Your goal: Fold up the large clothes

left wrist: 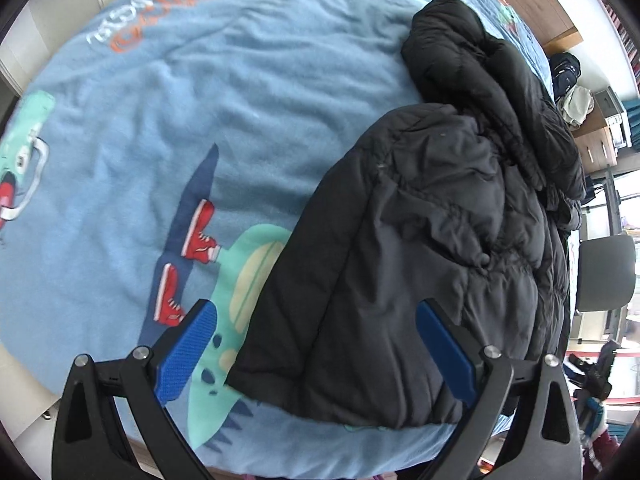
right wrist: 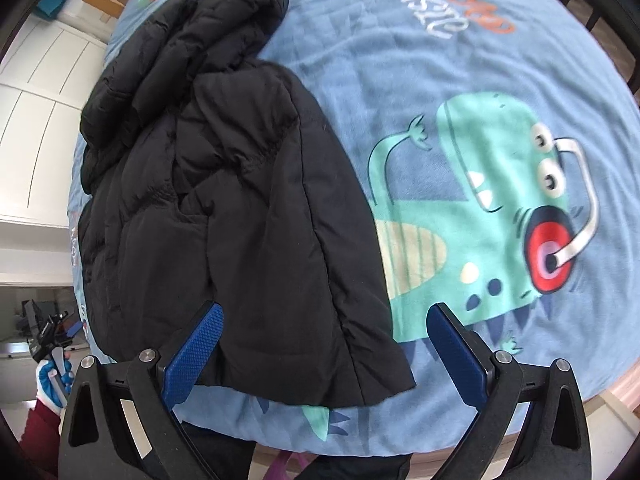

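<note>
A black puffer jacket [left wrist: 432,240] lies partly folded on a blue blanket with dinosaur prints [left wrist: 160,120]. In the left wrist view it fills the right half, hem towards me. My left gripper [left wrist: 316,328] is open and empty, hovering above the jacket's lower left hem. In the right wrist view the jacket [right wrist: 240,200] fills the left half of the blanket [right wrist: 460,80]. My right gripper [right wrist: 324,332] is open and empty, above the jacket's lower right corner. The other gripper [right wrist: 52,336] shows small at the far left, held in a gloved hand.
The bed's near edge runs just below both grippers. White cabinet doors [right wrist: 36,92] stand to the left of the bed. A grey chair [left wrist: 608,272], a wooden desk [left wrist: 596,144] with bags and clothes stand to the right.
</note>
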### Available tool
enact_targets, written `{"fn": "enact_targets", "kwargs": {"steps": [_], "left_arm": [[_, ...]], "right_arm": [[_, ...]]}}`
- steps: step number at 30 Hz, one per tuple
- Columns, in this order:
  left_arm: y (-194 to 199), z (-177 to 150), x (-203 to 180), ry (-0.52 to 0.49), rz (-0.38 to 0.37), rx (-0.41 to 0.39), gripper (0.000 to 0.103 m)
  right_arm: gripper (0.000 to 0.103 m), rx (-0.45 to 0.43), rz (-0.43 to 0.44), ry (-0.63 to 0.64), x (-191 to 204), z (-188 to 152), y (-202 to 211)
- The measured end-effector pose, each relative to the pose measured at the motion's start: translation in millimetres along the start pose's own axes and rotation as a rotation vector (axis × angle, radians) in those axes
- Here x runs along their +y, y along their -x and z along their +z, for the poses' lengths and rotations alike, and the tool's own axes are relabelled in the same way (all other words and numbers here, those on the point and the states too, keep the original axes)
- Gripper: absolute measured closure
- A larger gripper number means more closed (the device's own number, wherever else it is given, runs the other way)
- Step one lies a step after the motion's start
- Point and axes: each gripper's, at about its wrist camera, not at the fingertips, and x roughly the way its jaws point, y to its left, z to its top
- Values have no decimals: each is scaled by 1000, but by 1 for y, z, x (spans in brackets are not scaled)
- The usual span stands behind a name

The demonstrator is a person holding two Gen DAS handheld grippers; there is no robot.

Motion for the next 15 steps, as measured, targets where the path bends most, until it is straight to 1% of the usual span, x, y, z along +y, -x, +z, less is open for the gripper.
{"fn": "enact_targets", "kwargs": {"steps": [6, 9, 12, 15], "left_arm": [[-37, 10, 7, -26, -49, 59, 2], [-54, 14, 11, -34, -71, 86, 2], [-66, 18, 15, -42, -116, 112, 2], [-78, 21, 23, -27, -178, 154, 2]], "right_arm": [[2, 77, 19, 17, 4, 7, -45], [1, 94, 28, 11, 4, 8, -60], [1, 116, 45, -7, 3, 9, -72], [1, 137, 46, -1, 5, 10, -80]]}}
